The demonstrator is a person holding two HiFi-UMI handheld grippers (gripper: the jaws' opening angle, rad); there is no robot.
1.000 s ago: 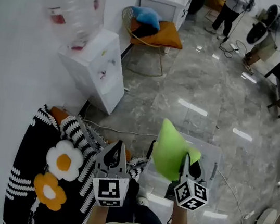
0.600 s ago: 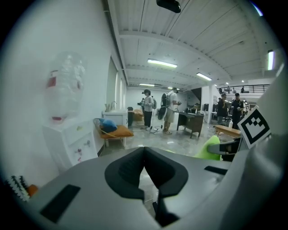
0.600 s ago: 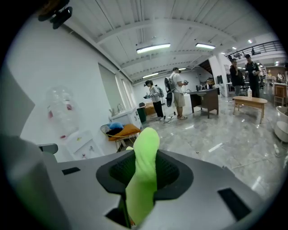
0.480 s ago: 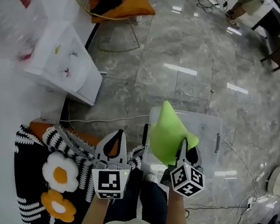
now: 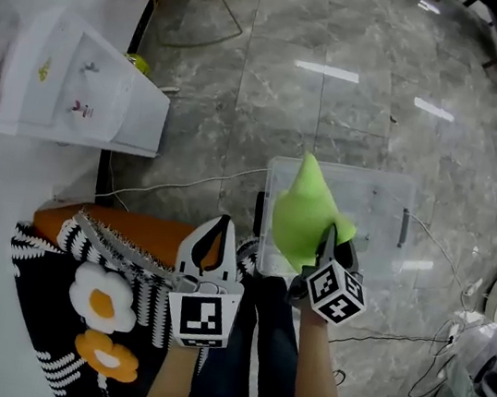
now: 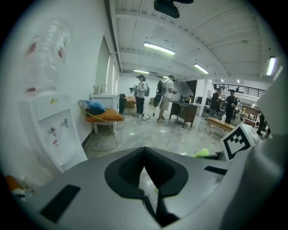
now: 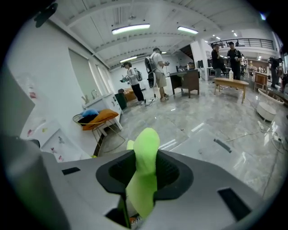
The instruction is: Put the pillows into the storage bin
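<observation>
Pillow first: a lime-green soft fabric pillow (image 5: pixel 305 213), plump and pulled up into a point at its far end, is pinched near one edge between the jaws of the right gripper (image 5: pixel 329 236). In the right gripper view the cloth bulges out above and below the dark ribbed pads, which press in on it from both sides. From the head view the pillow overlaps the near left corner of the clear rectangular plastic storage bin (image 5: pixel 365 174). Whether it touches the bin's rim I cannot tell. The bin has rounded corners, see-through walls and a dark latch handle on its right side, and it stands on a glossy grey marble floor (image 5: pixel 338 104) veined with paler streaks.

The left gripper (image 5: pixel 222 224) is just left of the bin's near left corner. Its grey tapered jaws meet at the tips with nothing between them, as the left gripper view shows. Each gripper carries a cube with black-and-white square markers.

Left of the bin lies a black-and-white striped knitted cover (image 5: pixel 47 292) with a fringed edge and raised white-petalled, orange-centred flowers. A smooth orange cushion (image 5: pixel 131 229) shows along its far edge. Farther from the bin on that side is a white boxy water dispenser (image 5: pixel 77 100). A thin white cable (image 5: pixel 184 190) trails across the floor to the bin's left wall.
</observation>
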